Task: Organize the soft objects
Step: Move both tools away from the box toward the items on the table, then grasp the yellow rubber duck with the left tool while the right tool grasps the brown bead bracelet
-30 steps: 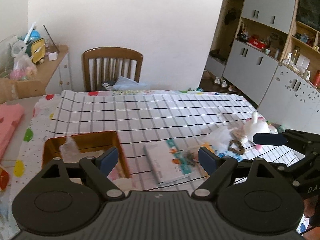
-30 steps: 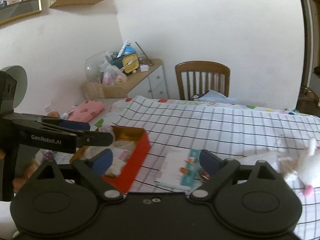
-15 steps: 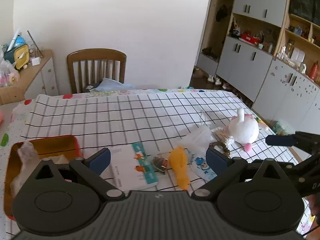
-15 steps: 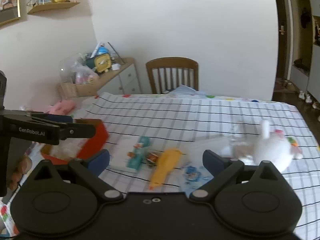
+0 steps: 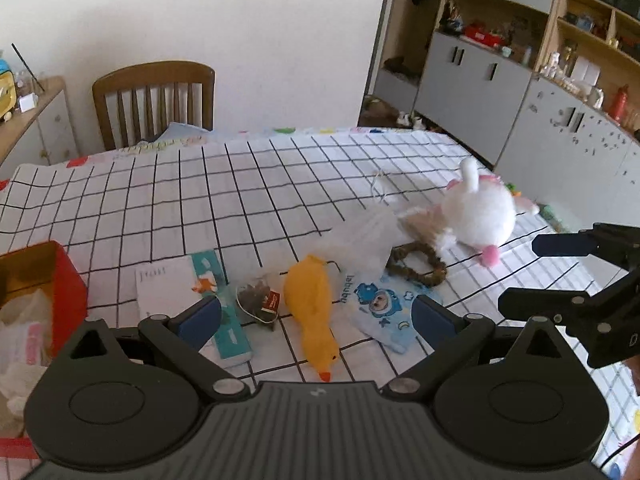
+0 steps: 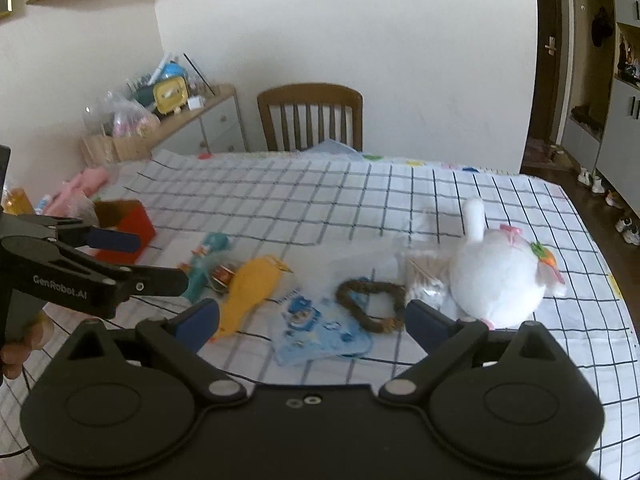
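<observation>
On the black-gridded white tablecloth [image 5: 248, 184], left to right, lie a red open box [image 5: 68, 280], a yellow rubber chicken [image 5: 312, 304], a blue cartoon-printed pouch [image 5: 380, 304], a brown twisted ring [image 5: 416, 260] and a white plush rabbit [image 5: 476, 216]. The left gripper [image 5: 316, 316] is spread wide above the chicken, grasping nothing. The right gripper [image 6: 312, 318] is likewise spread wide and empty, above the pouch.

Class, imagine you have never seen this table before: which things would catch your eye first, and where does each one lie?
The white plush toy stands out first, lying on the far right of the checked tablecloth. Next comes the yellow rubber chicken, stretched out near the middle front, with a pale blue cartoon pouch just right of it. At the left edge sits an open red box stuffed with crumpled white material.
</observation>
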`<state>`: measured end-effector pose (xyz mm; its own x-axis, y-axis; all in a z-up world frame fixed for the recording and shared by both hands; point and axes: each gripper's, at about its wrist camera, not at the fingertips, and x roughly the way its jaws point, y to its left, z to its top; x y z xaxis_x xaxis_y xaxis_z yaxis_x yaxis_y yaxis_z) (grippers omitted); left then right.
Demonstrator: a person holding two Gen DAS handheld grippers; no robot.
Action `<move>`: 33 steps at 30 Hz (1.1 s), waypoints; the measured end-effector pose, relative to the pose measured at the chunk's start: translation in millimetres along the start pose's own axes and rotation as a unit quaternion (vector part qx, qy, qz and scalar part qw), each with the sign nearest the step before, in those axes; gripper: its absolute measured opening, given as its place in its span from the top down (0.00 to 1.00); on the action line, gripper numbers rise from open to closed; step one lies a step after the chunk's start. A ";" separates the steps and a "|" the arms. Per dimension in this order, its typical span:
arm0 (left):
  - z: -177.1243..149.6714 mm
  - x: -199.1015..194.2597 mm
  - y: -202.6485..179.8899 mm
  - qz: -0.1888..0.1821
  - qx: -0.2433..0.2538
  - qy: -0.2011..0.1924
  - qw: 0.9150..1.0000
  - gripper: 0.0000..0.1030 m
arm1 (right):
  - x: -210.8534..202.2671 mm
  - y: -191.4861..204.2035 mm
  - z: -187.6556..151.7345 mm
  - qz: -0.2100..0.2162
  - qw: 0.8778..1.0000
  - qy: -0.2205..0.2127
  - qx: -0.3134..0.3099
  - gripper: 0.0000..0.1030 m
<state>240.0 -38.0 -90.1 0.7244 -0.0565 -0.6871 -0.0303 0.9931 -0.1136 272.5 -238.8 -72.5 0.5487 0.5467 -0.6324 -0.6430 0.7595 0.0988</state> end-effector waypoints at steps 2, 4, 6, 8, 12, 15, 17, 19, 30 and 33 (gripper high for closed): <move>-2.9 8.8 -3.5 0.007 -0.002 0.003 1.000 0.01 | 8.5 -6.6 -0.6 -0.001 1.000 0.009 0.000 0.06; -5.2 16.7 -6.8 0.011 -0.002 0.004 1.000 0.01 | 15.3 -13.8 0.0 -0.002 1.000 0.015 0.001 0.06; -6.8 25.5 -10.1 0.020 -0.002 0.006 1.000 0.01 | 24.1 -20.8 0.6 -0.007 1.000 0.019 0.003 0.10; -7.6 33.1 -11.9 0.021 -0.006 0.008 1.000 0.01 | 34.1 -28.7 1.1 -0.014 1.000 0.026 0.005 0.13; -11.0 49.0 -20.7 0.031 0.002 0.009 0.999 0.01 | 52.6 -43.2 -0.7 -0.031 0.999 0.041 0.017 0.22; -14.7 61.8 -28.2 0.050 0.011 0.019 0.999 0.01 | 64.0 -52.5 -3.5 -0.034 0.998 0.051 0.035 0.25; -16.0 68.3 -28.6 0.053 -0.001 0.024 0.998 0.02 | 70.8 -57.1 -5.2 -0.037 0.997 0.057 0.046 0.28; -16.5 73.9 -28.4 0.055 -0.012 0.028 0.998 0.02 | 77.7 -61.5 -6.2 -0.043 0.996 0.059 0.060 0.31; -15.7 93.0 -21.9 0.071 -0.042 0.050 0.995 0.38 | 105.4 -75.6 -4.6 -0.061 0.989 0.078 0.110 0.57; -15.5 95.8 -21.1 0.076 -0.042 0.051 0.995 0.45 | 109.6 -71.0 -5.1 -0.068 0.990 0.078 0.096 0.63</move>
<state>299.3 -66.0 -164.6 0.6333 0.0790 -0.7699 -0.1939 0.9793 -0.0589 375.6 -234.7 -152.8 0.5242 0.3860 -0.7591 -0.4471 0.8834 0.1405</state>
